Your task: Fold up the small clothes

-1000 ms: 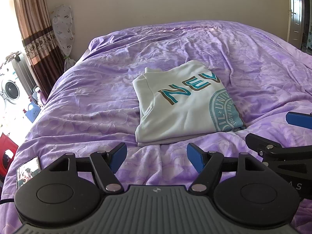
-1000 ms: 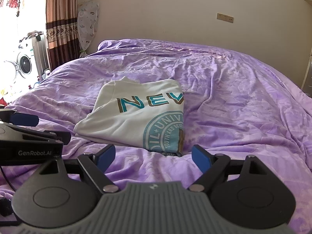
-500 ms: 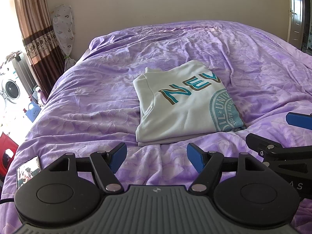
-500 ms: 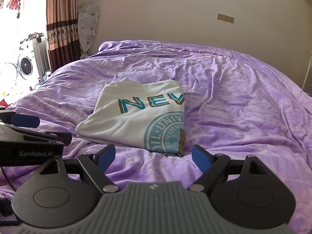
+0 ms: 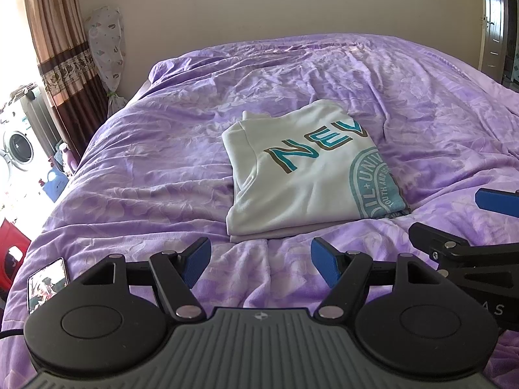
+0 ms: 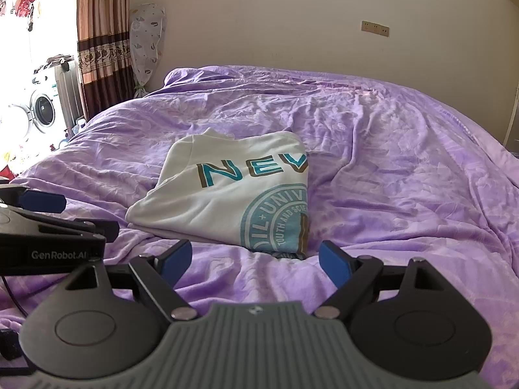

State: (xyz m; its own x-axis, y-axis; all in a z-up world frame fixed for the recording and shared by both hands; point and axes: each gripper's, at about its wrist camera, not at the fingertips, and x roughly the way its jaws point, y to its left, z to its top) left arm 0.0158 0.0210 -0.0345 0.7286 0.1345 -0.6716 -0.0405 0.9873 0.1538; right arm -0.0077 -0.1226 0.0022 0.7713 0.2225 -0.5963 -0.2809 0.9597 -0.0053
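A white T-shirt [image 5: 308, 175] with teal "NEV" lettering and a round teal print lies folded into a rectangle on the purple bedspread [image 5: 162, 168]. My left gripper [image 5: 261, 259] hovers just in front of the shirt's near edge, open, with nothing between its blue pads. The right gripper [image 6: 254, 261] sits open in front of the shirt's [image 6: 233, 194] near right corner, apart from it and empty. Each gripper shows at the edge of the other's view: the right gripper [image 5: 454, 223] on the right, the left gripper [image 6: 58, 214] on the left.
A phone [image 5: 47, 283] lies on the bed's near left corner. Left of the bed are a curtain [image 5: 61, 48], a washing machine [image 6: 39, 113] and small items on the floor. A wall [image 6: 292, 16] runs behind the bed; a door [image 5: 496, 22] stands at the far right.
The right wrist view has shifted slightly, so the shirt sits a little further right and lower in it. The left gripper has barely moved. Both stay open.
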